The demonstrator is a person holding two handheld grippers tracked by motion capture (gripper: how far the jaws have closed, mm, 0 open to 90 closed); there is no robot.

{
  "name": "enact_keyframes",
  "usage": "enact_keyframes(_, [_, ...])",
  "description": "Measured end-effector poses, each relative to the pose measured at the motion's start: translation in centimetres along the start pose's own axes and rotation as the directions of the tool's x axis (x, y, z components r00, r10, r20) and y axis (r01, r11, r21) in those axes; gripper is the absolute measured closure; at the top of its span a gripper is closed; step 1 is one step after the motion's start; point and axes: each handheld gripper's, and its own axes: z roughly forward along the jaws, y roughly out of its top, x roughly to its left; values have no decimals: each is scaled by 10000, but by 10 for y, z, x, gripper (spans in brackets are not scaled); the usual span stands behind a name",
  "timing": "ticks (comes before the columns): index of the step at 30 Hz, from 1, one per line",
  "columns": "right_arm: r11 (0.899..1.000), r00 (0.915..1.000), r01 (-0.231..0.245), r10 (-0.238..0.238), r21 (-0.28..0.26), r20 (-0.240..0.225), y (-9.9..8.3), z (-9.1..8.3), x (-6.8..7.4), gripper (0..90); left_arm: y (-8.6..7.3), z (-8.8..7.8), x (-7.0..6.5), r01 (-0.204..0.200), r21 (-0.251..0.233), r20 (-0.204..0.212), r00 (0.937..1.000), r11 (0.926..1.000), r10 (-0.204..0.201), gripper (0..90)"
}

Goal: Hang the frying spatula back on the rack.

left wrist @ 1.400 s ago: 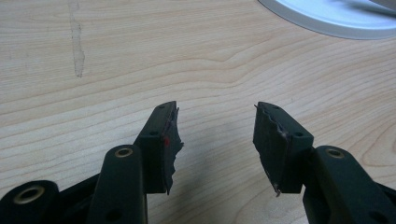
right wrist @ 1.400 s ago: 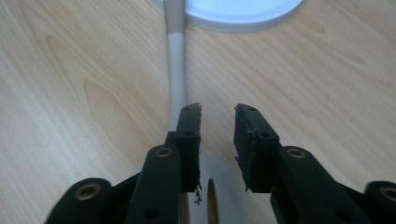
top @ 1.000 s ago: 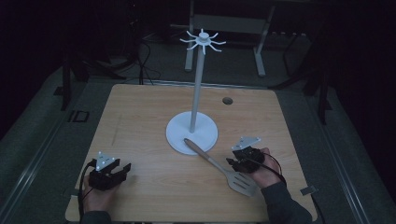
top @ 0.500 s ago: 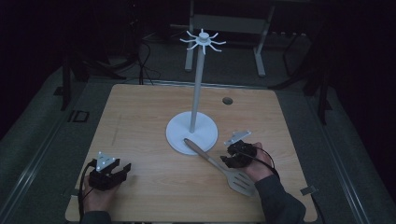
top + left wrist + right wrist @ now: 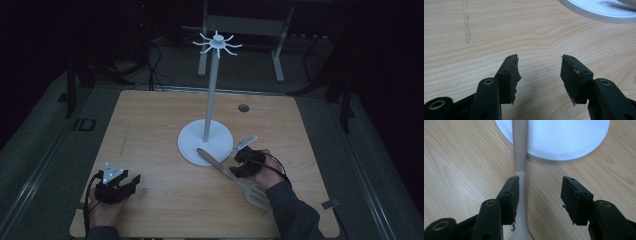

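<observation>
R gripper (image 5: 239, 167) sits right over the spatula (image 5: 235, 179), low on the table at about 5 o'clock from the stand (image 5: 206, 142). Its jaws have just been opening and now stand fairly wide. In the right gripper view the spatula handle (image 5: 520, 170) runs up between them, hugging the left-hand jaw; can't tell if it touches that pad, and there's a clear gap to the other jaw, so no squeeze. The spatula lies flat on the table (image 5: 150, 130), slanting from 11 to 5 o'clock: handle tip resting on the stand's base rim, slotted blade down at the near edge by the person's R sleeve.

L gripper (image 5: 117, 186) is parked at about 7 o'clock near the front-left corner, well apart from the spatula. Its jaws (image 5: 539, 75) stand wide w/ bare wood between them.

Materials: spatula is pale grey, smooth, matte, w/ a rounded slim handle that widens into a flat blade w/ slots. The stand is white, a flat round disc base, thin upright pole, and a ring of little curved hooks on top. Table is light wood-grain laminate, w/ a pale streak showing in the left gripper view and a small dark round hole at about 1 o'clock from the stand. Gripper pads are black, ragged and chipped at the edges.
</observation>
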Motion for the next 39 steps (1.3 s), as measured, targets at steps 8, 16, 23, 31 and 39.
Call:
enact_keyframes(8, [9995,9992,35,-23,302,-397,8,10,3,605,0,0,0,-7,8,-3,10000,10000,7,486])
enact_keyframes(16, [9986,9981,43,-10,526,-622,14,21,5,622,0,0,0,-30,16,-17,10000,10000,30,484])
enact_keyframes(23, [9962,9970,189,-124,854,-766,18,35,7,651,0,0,0,-25,-7,-2,10000,10000,25,483])
enact_keyframes(31, [9935,9959,252,-153,1113,-889,24,49,10,662,0,0,0,-27,10,10,10000,10000,27,482])
enact_keyframes(39, [9909,9962,226,-111,1325,-866,26,60,10,678,0,0,0,-17,-10,17,10000,10000,17,481])
